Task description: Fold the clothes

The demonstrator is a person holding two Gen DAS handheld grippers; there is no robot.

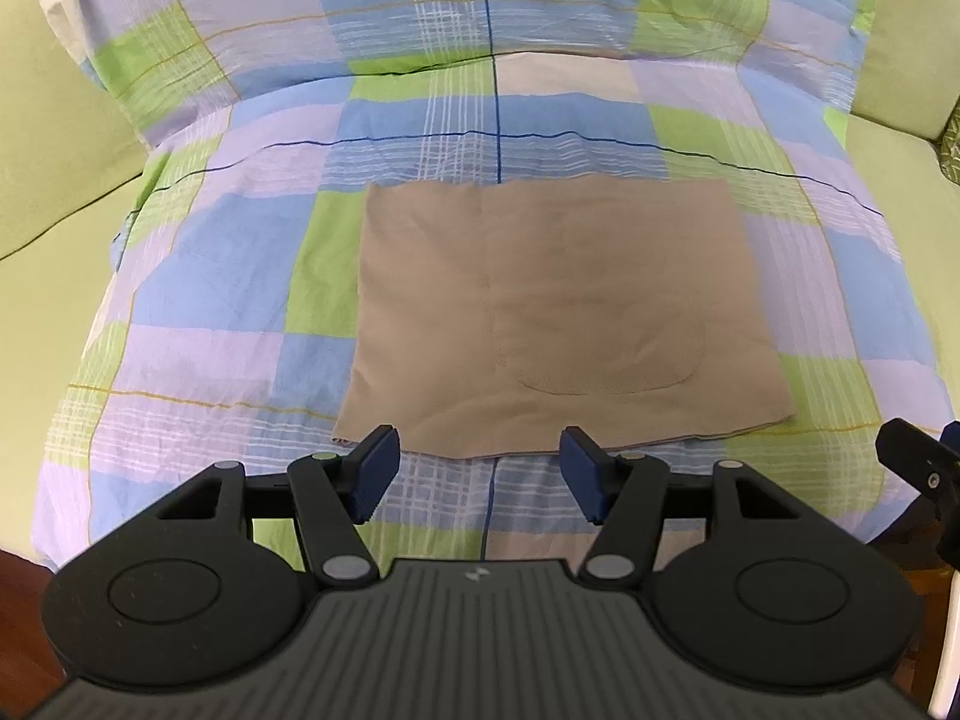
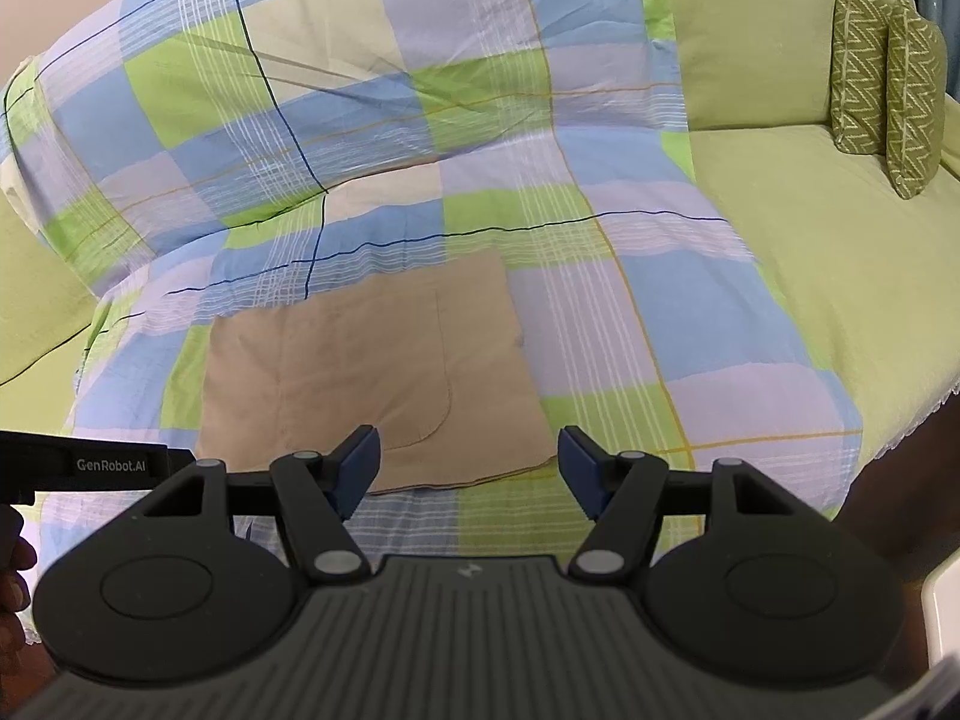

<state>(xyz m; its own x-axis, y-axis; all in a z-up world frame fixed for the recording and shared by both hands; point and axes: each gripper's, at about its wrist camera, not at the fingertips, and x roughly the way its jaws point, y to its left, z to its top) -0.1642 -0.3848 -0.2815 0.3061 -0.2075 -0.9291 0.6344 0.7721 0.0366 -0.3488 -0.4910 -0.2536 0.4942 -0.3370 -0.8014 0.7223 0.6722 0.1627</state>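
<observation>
1. A tan folded garment (image 1: 552, 318) lies flat as a near-square on the checked bedsheet (image 1: 240, 312), which covers a green sofa (image 1: 54, 138).
2. The left gripper (image 1: 480, 477) hovers at the garment's 6 o'clock edge, jaws spread wide, holding nothing.
3. The right gripper (image 2: 469, 473) hangs near the garment's 5 o'clock corner, jaws equally wide and empty.
4. Two patterned green cushions (image 2: 882, 84) stand at 2 o'clock in the right wrist view.
</observation>
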